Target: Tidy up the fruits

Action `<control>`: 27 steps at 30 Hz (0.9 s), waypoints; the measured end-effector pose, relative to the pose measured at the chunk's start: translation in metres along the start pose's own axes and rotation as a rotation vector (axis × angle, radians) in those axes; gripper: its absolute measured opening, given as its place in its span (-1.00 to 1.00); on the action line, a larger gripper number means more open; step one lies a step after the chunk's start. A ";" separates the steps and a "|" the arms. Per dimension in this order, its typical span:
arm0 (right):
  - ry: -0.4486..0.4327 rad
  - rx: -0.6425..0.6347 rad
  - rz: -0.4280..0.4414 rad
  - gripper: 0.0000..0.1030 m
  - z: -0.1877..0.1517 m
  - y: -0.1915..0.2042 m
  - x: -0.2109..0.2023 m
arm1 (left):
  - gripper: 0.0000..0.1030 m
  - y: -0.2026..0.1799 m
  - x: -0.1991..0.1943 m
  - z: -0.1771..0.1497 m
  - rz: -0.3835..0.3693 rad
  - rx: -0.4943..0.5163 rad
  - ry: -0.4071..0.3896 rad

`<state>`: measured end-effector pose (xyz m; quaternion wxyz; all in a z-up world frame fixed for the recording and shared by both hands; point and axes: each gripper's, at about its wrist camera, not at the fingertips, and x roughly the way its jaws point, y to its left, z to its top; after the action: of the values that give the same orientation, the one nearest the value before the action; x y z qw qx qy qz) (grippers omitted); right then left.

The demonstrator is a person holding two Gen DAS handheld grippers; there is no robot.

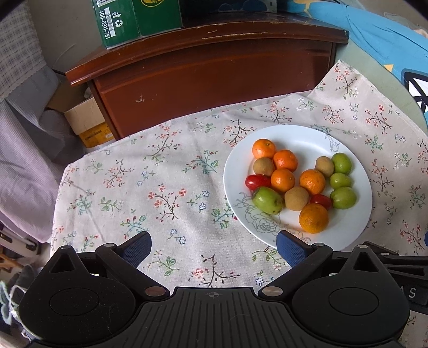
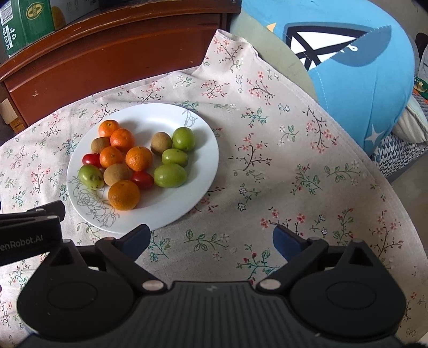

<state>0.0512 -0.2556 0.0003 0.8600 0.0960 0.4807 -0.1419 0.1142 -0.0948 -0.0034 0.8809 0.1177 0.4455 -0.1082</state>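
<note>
A white plate (image 1: 345, 150) (image 2: 198, 166) on a floral cloth holds mixed fruit: several oranges (image 1: 313, 218) (image 2: 123, 194), several green fruits (image 1: 267, 200) (image 2: 170, 175), brown kiwis (image 1: 297, 198) (image 2: 116, 174) and two red tomatoes (image 1: 257, 181) (image 2: 142, 179). My left gripper (image 1: 214, 247) is open above the cloth, just left of the plate's near rim, with its right finger (image 1: 291, 249) over that rim. My right gripper (image 2: 211, 242) is open with nothing between its fingers, near the plate's front right edge.
A floral tablecloth (image 1: 160, 192) (image 2: 294, 174) covers the table. Behind stands a dark wooden cabinet (image 1: 214, 75) (image 2: 107, 53) with a green box (image 1: 120, 21) on top. A blue cushion (image 2: 361, 67) lies at the right. The left gripper's body (image 2: 26, 227) shows at the right wrist view's left edge.
</note>
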 end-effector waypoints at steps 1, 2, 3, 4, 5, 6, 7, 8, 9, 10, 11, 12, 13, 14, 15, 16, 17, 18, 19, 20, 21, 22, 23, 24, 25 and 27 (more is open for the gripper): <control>0.000 0.000 -0.001 0.90 0.000 0.000 0.000 | 0.95 0.000 0.000 0.000 0.000 0.000 0.001; 0.000 0.000 -0.001 0.90 0.000 0.000 0.000 | 0.95 0.000 0.001 0.000 0.000 0.000 0.002; 0.000 0.001 -0.001 0.90 0.000 0.000 0.000 | 0.95 0.000 0.001 0.000 -0.001 -0.001 0.001; -0.001 0.002 -0.001 0.90 0.000 0.000 0.000 | 0.95 0.000 0.001 0.000 -0.002 -0.001 0.003; -0.001 0.004 -0.003 0.90 0.000 0.000 0.001 | 0.95 0.000 0.001 0.000 -0.004 -0.002 0.005; -0.003 0.004 -0.004 0.90 0.000 -0.001 0.001 | 0.96 0.000 0.002 0.000 -0.005 -0.003 0.008; -0.004 0.003 -0.005 0.90 0.001 0.000 0.001 | 0.96 0.000 0.002 0.000 -0.006 -0.003 0.009; -0.004 0.002 -0.006 0.90 0.001 0.000 0.001 | 0.96 0.000 0.002 -0.001 -0.005 -0.002 0.009; -0.004 0.002 -0.007 0.90 0.001 0.000 0.001 | 0.95 0.000 0.003 0.000 -0.004 -0.001 0.009; -0.004 0.003 -0.007 0.90 0.001 0.000 0.001 | 0.95 0.000 0.002 0.000 -0.003 0.000 0.008; -0.005 0.005 -0.007 0.90 0.001 0.000 0.001 | 0.95 0.000 0.002 0.000 -0.002 0.000 0.008; -0.006 0.005 -0.006 0.90 0.000 0.000 0.001 | 0.95 0.000 0.002 0.000 -0.002 0.000 0.008; -0.007 0.005 -0.006 0.90 0.000 0.000 0.001 | 0.96 0.000 0.002 0.000 -0.002 0.000 0.009; -0.007 0.004 -0.007 0.90 0.000 0.000 0.002 | 0.96 0.000 0.002 0.000 -0.002 0.000 0.010; -0.006 0.004 -0.007 0.90 0.000 0.000 0.002 | 0.95 0.000 0.002 0.000 -0.002 0.000 0.011; -0.006 0.005 -0.007 0.90 0.000 0.000 0.002 | 0.95 0.000 0.002 -0.001 -0.001 0.000 0.010; -0.005 0.006 -0.006 0.90 0.000 0.000 0.003 | 0.95 0.000 0.003 -0.001 0.000 0.001 0.010; -0.004 0.006 -0.006 0.90 0.000 0.000 0.003 | 0.95 0.000 0.003 -0.001 0.001 0.003 0.011; -0.002 0.006 -0.005 0.90 0.000 0.001 0.004 | 0.95 0.000 0.003 -0.001 0.002 0.004 0.013; 0.000 0.005 -0.005 0.90 0.000 0.001 0.005 | 0.96 0.000 0.004 -0.001 0.002 0.004 0.014; 0.000 0.005 -0.005 0.90 0.000 0.001 0.005 | 0.96 0.000 0.004 -0.001 0.002 0.003 0.016; -0.001 0.004 -0.005 0.90 -0.001 0.001 0.005 | 0.96 0.000 0.004 -0.001 0.004 0.002 0.017; -0.002 0.003 -0.003 0.90 -0.001 0.001 0.005 | 0.95 0.000 0.004 -0.001 0.005 0.004 0.017; -0.002 0.001 -0.001 0.90 -0.001 0.001 0.005 | 0.95 0.000 0.004 -0.001 0.007 0.006 0.017; -0.001 -0.001 0.000 0.90 -0.001 0.001 0.005 | 0.95 0.001 0.004 -0.002 0.008 0.007 0.018; -0.002 -0.008 0.001 0.90 -0.002 0.002 0.006 | 0.95 0.001 0.004 -0.003 0.010 0.012 0.021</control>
<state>0.0536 -0.2543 -0.0056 0.8609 0.0926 0.4805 -0.1394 0.1146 -0.0935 -0.0079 0.8761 0.1262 0.4533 -0.1050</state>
